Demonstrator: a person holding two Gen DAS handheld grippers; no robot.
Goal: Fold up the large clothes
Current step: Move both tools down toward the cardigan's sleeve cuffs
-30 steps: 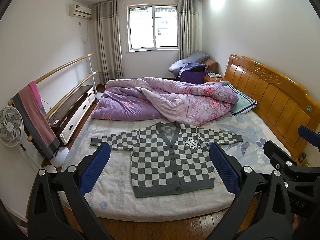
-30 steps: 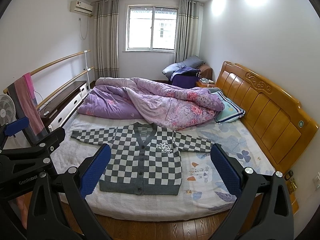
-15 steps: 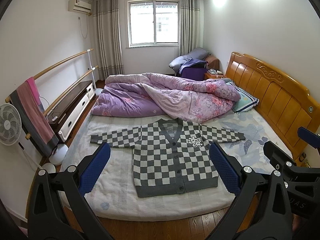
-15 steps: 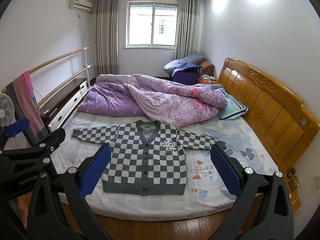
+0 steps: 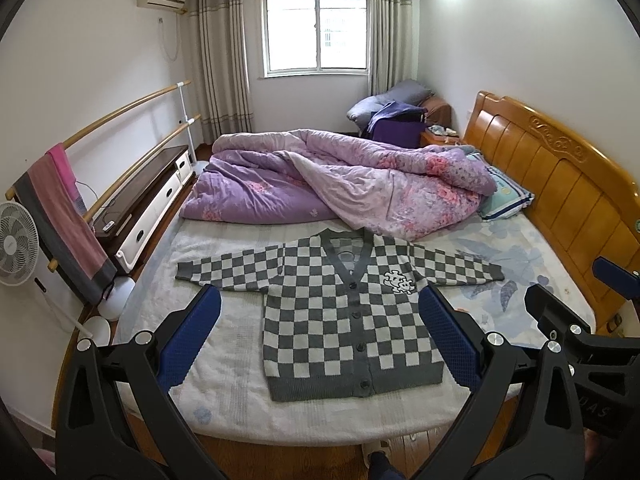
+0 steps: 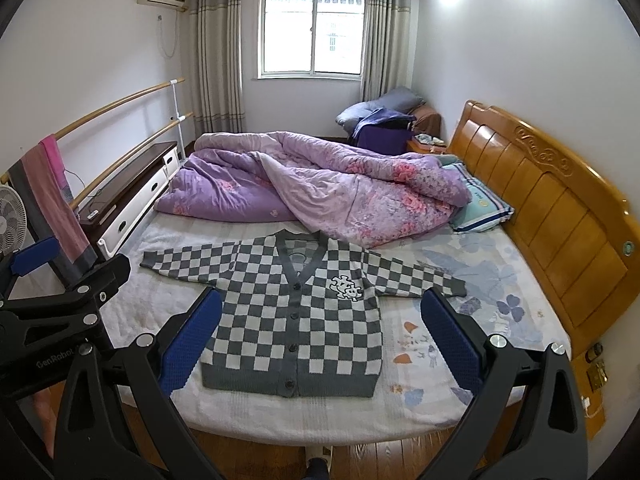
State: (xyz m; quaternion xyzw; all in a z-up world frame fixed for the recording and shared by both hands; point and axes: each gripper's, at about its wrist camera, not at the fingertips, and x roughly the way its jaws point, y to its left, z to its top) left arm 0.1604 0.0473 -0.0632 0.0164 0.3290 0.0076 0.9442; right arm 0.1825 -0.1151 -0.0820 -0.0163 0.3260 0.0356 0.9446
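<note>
Checkered cardigan (image 5: 344, 316) lies flat, front up and buttoned, centre of the frame on the bed (image 5: 224, 364), both sleeves stretched sideways; laid out like that so it can be folded, nothing folded yet. Purple quilt (image 5: 340, 184) is bunched up in the upper middle, likely shoved back to free the near half of the mattress; its edge just overlaps the collar. Left gripper (image 5: 320, 344) hovers above the lower part of the garment, jaws spread wide, holding nothing, blue pads (image 5: 188, 344) clear of the fabric. Right gripper (image 6: 320, 344) is the same: jaws wide, empty, over the hem area in the lower centre of its view. Both sit off the near edge of the bed, so this reads as the approach before the first grab, probably a sleeve or shoulder. Headboard (image 5: 560, 184) on the right, towel (image 5: 60, 220) on the rail at left, fan (image 5: 16, 248) at far left edge.
</note>
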